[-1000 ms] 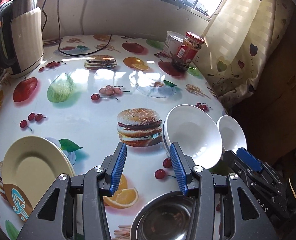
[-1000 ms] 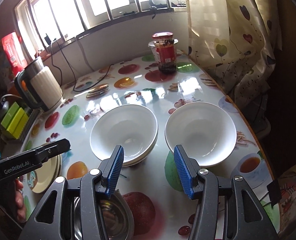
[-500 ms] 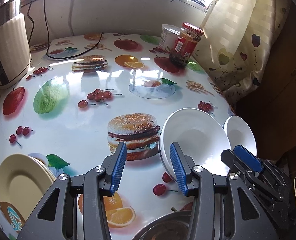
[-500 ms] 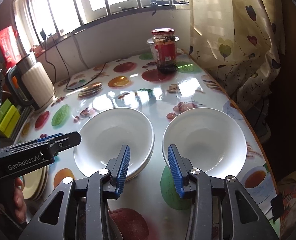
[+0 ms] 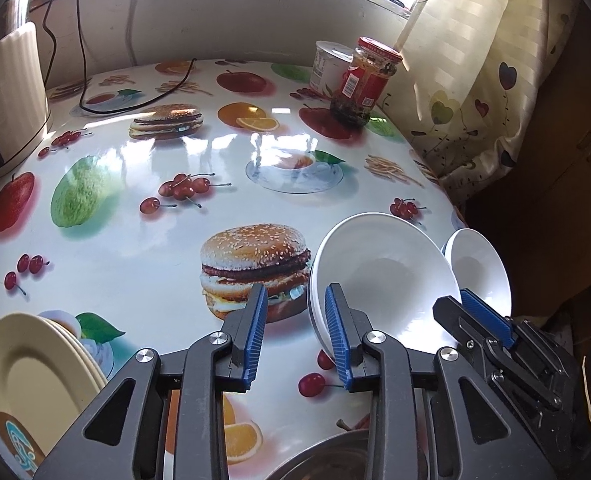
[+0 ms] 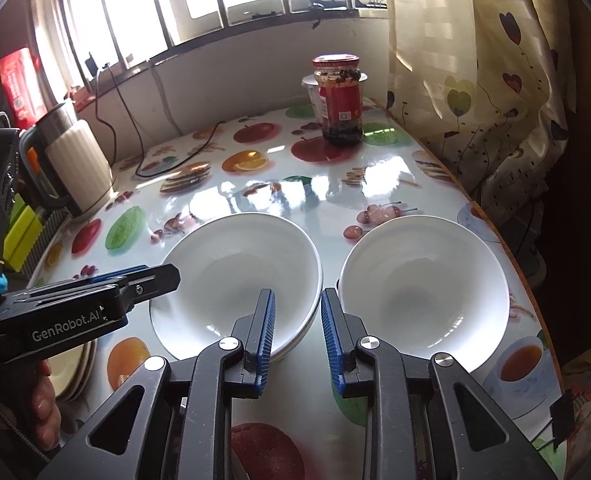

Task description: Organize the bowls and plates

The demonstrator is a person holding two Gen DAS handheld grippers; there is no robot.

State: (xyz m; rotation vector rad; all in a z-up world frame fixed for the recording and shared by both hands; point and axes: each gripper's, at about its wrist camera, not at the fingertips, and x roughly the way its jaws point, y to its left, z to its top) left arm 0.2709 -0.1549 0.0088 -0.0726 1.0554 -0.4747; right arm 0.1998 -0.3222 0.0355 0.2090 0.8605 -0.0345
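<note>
A stack of white bowls [image 6: 235, 276] sits near the table's front, and a single white bowl [image 6: 423, 292] stands just to its right. My right gripper [image 6: 297, 334] is closing with the stack's right rim between its pads, the right pad in the gap between the bowls. From the left wrist, the stack [image 5: 379, 276] has its left rim inside my closing left gripper [image 5: 295, 334], with a gap still showing at the left pad. Neither grip looks tight. Cream plates [image 5: 27, 380] are piled at the left. A steel bowl [image 5: 327, 460] lies under the left gripper.
A cream kettle [image 6: 75, 168] with its black cable stands at the back left. A red-lidded jar [image 6: 341, 100] and a white tub [image 5: 327, 62] are at the back right. The table's edge [image 6: 507, 240] and a curtain run along the right.
Both grippers have moved forward and down onto the bowl stack's two rims, and both pairs of jaws have narrowed. The bowls and plates have not moved.
</note>
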